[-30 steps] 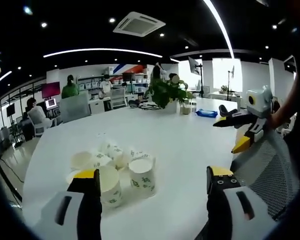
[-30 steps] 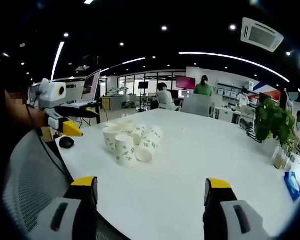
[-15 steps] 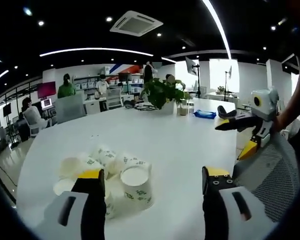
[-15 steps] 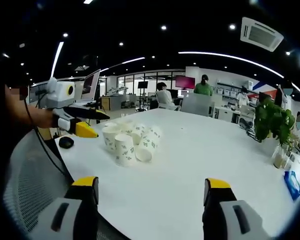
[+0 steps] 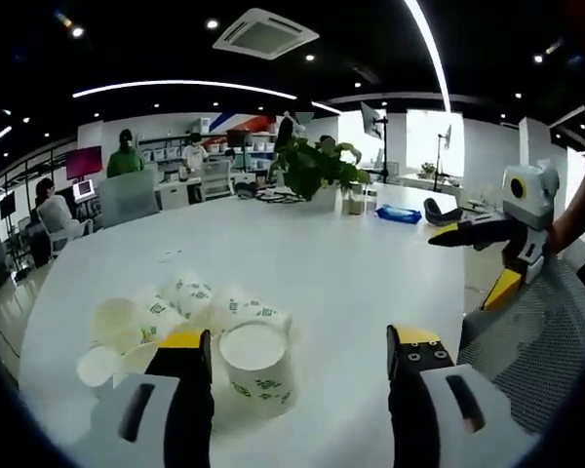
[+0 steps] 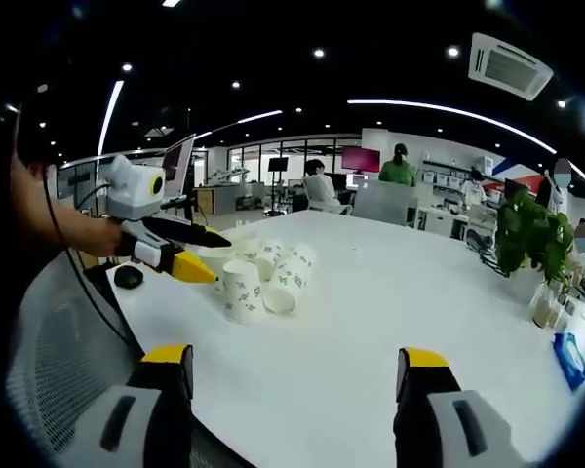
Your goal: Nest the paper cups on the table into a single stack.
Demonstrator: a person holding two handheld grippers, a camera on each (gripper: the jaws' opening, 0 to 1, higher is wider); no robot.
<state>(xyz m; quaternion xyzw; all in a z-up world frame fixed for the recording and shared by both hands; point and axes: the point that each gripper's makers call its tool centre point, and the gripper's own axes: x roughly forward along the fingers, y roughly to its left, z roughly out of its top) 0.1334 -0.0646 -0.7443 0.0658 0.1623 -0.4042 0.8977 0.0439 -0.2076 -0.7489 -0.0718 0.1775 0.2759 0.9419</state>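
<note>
White table [image 5: 302, 244] [image 6: 370, 292] spans both views; mesh chair [image 6: 58, 331] at its near edge. Cups [image 5: 185, 312] [image 6: 263, 273] clustered on table, some upright, some tipped over. Left gripper [image 5: 297, 356] [image 6: 207, 255] just above cluster, jaws wide apart, holding nothing; upright cup [image 5: 256, 366] stands between them, nearer left jaw. Right gripper [image 6: 297, 366] [image 5: 468, 255] well apart from cups, open wide, empty. Plant [image 5: 312, 166] at far table edge.

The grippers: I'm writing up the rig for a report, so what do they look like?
Both match. The left gripper and right gripper have pale grey bodies with a dark slot on each side, and black jaws capped in yellow. Seen from the side, the left gripper shows a white box body, long black jaws, a yellow tip and a thin dark cable.
</note>
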